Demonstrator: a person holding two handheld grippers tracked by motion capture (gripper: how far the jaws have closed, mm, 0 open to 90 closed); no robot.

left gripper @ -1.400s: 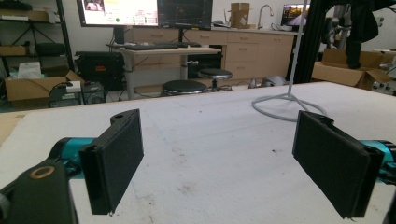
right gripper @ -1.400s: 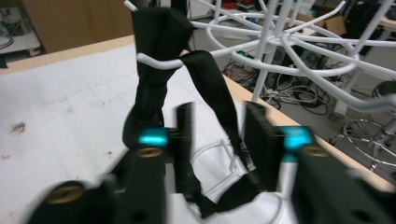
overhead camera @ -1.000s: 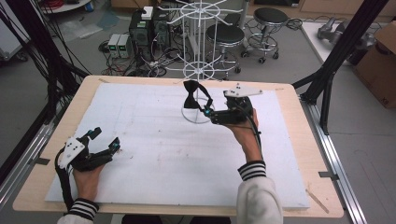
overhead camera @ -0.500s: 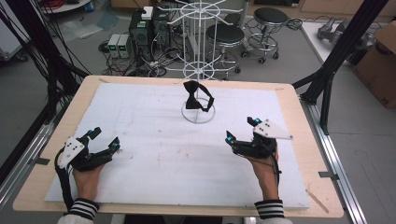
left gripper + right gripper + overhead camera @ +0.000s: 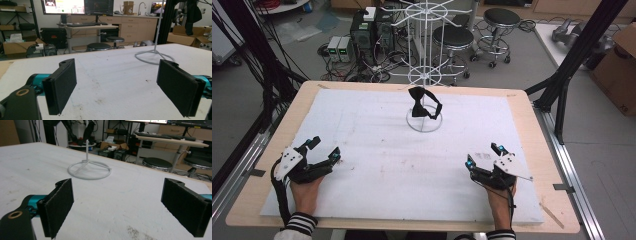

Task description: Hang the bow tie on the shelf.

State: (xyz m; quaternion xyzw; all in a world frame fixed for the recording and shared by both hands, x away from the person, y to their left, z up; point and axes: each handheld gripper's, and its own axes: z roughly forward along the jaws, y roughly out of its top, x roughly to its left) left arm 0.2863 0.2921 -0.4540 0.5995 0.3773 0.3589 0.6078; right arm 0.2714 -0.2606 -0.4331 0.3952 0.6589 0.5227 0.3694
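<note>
A black bow tie (image 5: 424, 104) hangs on a small white wire stand (image 5: 424, 128) at the far middle of the white mat. My left gripper (image 5: 325, 148) rests open at the near left, nothing between its black pads (image 5: 62, 83). My right gripper (image 5: 483, 155) lies open at the near right, its pads (image 5: 58, 206) also empty. Both point toward the stand, well short of it. In the left gripper view the stand's ring base (image 5: 153, 57) lies ahead to the right, with the bow tie (image 5: 193, 13) above it. The right gripper view has the ring base (image 5: 89, 172) ahead to the left.
The white mat (image 5: 377, 165) covers a wooden table (image 5: 552, 165). Behind the far edge stands a tall white wire rack (image 5: 424, 45), with stools (image 5: 454, 37) and computer boxes (image 5: 362, 35) on the floor. Black frame posts (image 5: 572, 70) rise at the right.
My right gripper has pulled back from beside the bow tie at the stand to the near right of the mat, open. The bow tie stays on the stand. The left gripper has not moved.
</note>
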